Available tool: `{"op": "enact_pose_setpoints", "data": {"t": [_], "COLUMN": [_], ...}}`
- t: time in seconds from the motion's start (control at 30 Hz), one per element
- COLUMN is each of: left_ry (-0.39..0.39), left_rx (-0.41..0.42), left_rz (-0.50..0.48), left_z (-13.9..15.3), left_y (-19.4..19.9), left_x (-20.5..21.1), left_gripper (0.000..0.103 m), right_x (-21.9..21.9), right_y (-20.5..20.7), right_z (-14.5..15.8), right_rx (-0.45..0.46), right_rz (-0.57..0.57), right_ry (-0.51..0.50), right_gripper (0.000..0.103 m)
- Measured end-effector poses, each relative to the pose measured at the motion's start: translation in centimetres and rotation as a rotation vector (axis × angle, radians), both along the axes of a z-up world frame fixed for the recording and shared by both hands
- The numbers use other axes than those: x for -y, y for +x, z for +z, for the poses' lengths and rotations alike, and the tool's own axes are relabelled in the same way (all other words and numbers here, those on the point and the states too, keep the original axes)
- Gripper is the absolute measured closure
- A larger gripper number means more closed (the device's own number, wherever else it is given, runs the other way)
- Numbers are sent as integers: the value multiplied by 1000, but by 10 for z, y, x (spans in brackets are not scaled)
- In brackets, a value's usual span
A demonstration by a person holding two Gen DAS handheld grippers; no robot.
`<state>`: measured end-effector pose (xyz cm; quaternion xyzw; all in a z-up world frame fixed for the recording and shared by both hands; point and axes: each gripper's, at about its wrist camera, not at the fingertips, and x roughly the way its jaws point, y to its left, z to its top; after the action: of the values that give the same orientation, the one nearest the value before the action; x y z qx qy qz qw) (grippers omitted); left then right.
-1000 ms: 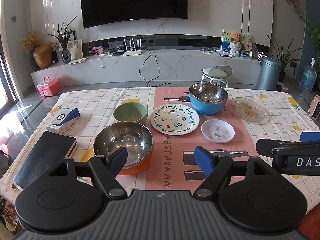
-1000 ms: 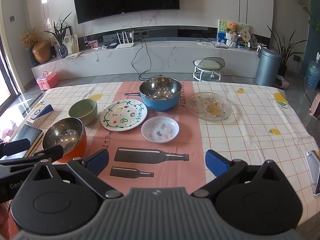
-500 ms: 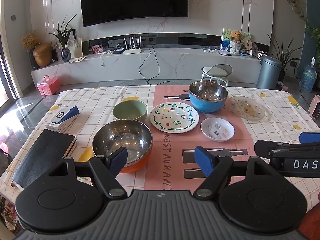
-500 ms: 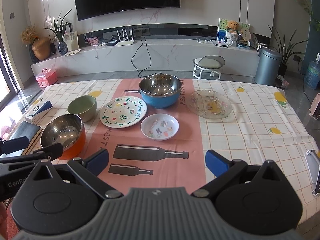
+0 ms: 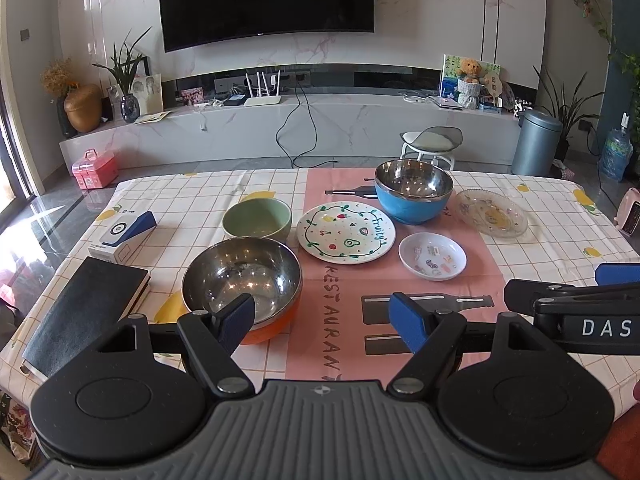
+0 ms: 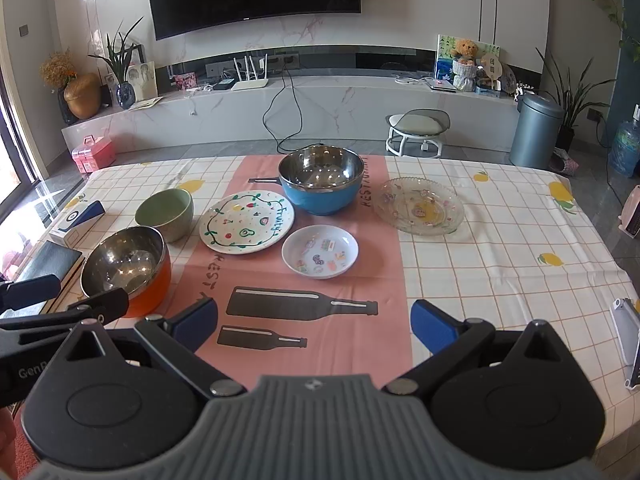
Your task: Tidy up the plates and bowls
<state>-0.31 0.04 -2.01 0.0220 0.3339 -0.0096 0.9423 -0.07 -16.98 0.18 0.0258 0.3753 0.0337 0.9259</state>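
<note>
Black notebook [image 5: 86, 312] beside white-blue box [image 5: 122, 236] on checked tablecloth [image 6: 500, 248].

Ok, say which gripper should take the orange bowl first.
Left. The left gripper hangs open just before the orange bowl; the right gripper faces the printed bottles, further off.
</note>
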Motion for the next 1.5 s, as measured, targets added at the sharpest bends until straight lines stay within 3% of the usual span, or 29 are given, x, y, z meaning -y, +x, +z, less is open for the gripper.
{"op": "enact_pose_setpoints", "data": {"t": [1.33, 1.5], "left_ry": [-16, -37], "left_rx": [-12, 1], "left_rz": [8, 30], "left_z": [5, 2], "left_y": [4, 4], "left_x": [-2, -17], "left_gripper": [13, 28], "right_x": [-2, -7], "right_y": [0, 2], "right_z": [-3, -5], "right_rx": [-9, 11], "right_rz": [5, 7], "right_ry": [-10, 20], "right_gripper": [2, 3]}}
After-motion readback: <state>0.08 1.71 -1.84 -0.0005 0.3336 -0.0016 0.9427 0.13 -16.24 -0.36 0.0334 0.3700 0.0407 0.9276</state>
